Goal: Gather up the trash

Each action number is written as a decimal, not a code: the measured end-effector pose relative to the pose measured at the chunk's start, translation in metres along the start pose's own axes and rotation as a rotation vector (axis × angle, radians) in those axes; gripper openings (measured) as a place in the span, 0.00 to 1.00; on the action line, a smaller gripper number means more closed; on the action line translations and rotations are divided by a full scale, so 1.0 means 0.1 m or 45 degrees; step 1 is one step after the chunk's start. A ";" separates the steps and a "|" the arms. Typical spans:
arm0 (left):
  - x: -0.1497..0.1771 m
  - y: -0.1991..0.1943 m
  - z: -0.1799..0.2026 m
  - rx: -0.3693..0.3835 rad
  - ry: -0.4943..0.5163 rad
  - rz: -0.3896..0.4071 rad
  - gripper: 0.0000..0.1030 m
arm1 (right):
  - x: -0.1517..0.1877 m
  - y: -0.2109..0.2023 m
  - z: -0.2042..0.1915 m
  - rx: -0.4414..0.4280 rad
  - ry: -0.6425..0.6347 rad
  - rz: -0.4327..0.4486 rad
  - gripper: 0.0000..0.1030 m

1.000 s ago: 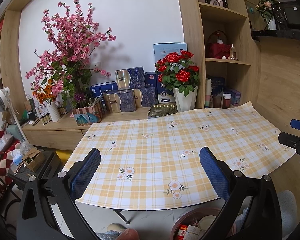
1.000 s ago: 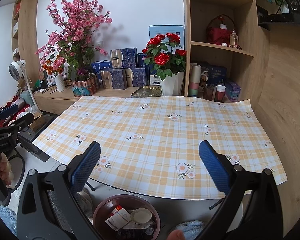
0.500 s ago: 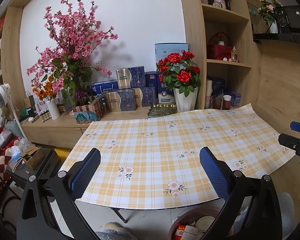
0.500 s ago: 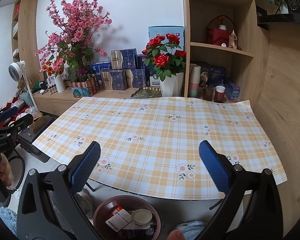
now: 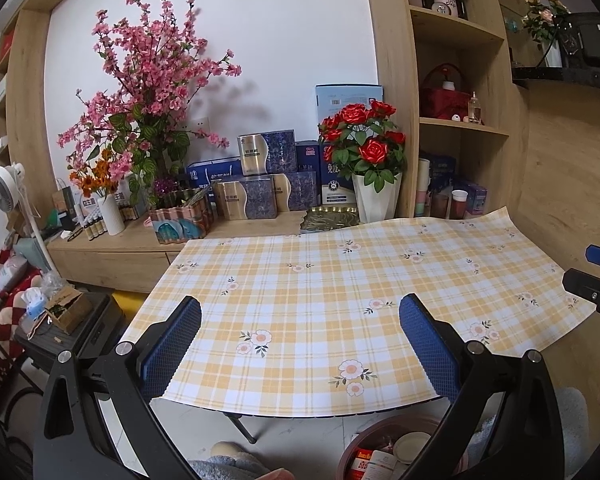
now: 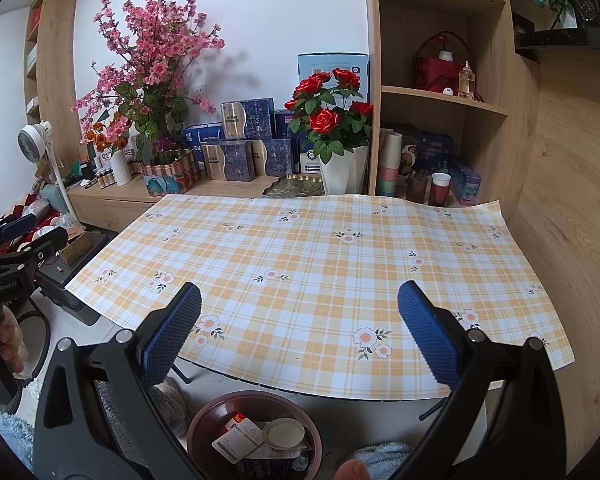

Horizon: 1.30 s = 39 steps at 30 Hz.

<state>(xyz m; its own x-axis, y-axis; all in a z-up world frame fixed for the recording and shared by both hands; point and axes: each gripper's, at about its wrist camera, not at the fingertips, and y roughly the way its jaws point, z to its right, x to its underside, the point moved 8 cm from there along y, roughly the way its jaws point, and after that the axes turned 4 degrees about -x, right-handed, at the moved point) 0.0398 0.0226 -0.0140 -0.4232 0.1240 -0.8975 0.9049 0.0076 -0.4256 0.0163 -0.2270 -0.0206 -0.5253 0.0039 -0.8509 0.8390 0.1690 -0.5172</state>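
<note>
The left gripper (image 5: 300, 344) sits low in the centre of the left wrist view, its two blue-padded fingers (image 5: 172, 344) spread wide apart with nothing between them. The right gripper (image 6: 300, 332) fills the same lower-centre place in the right wrist view, jaws equally wide and empty. Both hang over the near edge of the counter (image 6: 320, 248), which is covered by a yellow plaid cloth with small flower prints.

The trash lies below that near edge — in a dark red round bin (image 6: 204, 424) on the floor, at the bottom centre of the right wrist view. Inside it are a white round lid (image 6: 283, 432) and some printed paper packaging (image 6: 236, 438). In the left wrist view the same bin (image 5: 364, 440) shows at the lower right, partly hidden behind the right finger.

At the left edge of the right wrist view the other gripper appears from the side, a hand (image 6: 10, 344) wrapped around its handle.

Behind the counter, in the upper half of both views, a wooden sideboard carries a pot of red roses (image 6: 332, 120), a tall spray of pink blossoms (image 6: 152, 52) and stacked blue boxes (image 6: 256, 120) — shelves rise at the upper right. A small white fan (image 5: 6, 194) stands at the far left.
</note>
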 end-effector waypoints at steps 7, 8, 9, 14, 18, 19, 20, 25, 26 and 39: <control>0.00 0.00 0.01 0.002 0.005 0.000 0.94 | 0.00 -0.02 0.00 0.007 0.003 0.003 0.94; 0.00 0.00 0.01 0.002 0.005 0.000 0.94 | 0.00 -0.03 0.00 0.007 0.003 0.004 0.94; 0.00 0.00 0.01 0.002 0.005 -0.001 0.94 | 0.00 -0.02 0.00 0.006 0.002 0.003 0.94; 0.01 -0.01 0.02 0.001 0.005 -0.002 0.94 | 0.00 -0.02 0.00 0.006 0.003 0.003 0.94; 0.01 -0.01 0.02 0.003 0.007 -0.002 0.94 | 0.00 -0.02 0.00 0.005 0.003 0.003 0.94; 0.01 -0.01 0.02 0.001 0.007 -0.002 0.94 | 0.00 -0.02 0.00 0.006 0.003 0.003 0.94; 0.01 0.00 0.02 0.001 0.006 -0.002 0.94 | 0.00 -0.02 0.00 0.005 0.002 0.003 0.94; 0.00 -0.01 0.02 0.002 0.006 -0.003 0.94 | 0.00 -0.02 0.00 0.006 0.003 0.003 0.94; 0.00 -0.01 0.02 0.003 0.007 -0.001 0.94 | 0.00 -0.02 0.00 0.005 0.003 0.003 0.94; 0.02 -0.01 0.11 0.025 0.030 0.014 0.94 | -0.02 -0.04 0.01 0.004 0.006 0.008 0.94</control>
<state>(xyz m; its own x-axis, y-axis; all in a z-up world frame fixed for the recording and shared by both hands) 0.0374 0.0115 -0.0170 -0.4120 0.1470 -0.8993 0.9082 -0.0137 -0.4183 0.0139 -0.2287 -0.0166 -0.5207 0.0098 -0.8537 0.8427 0.1657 -0.5122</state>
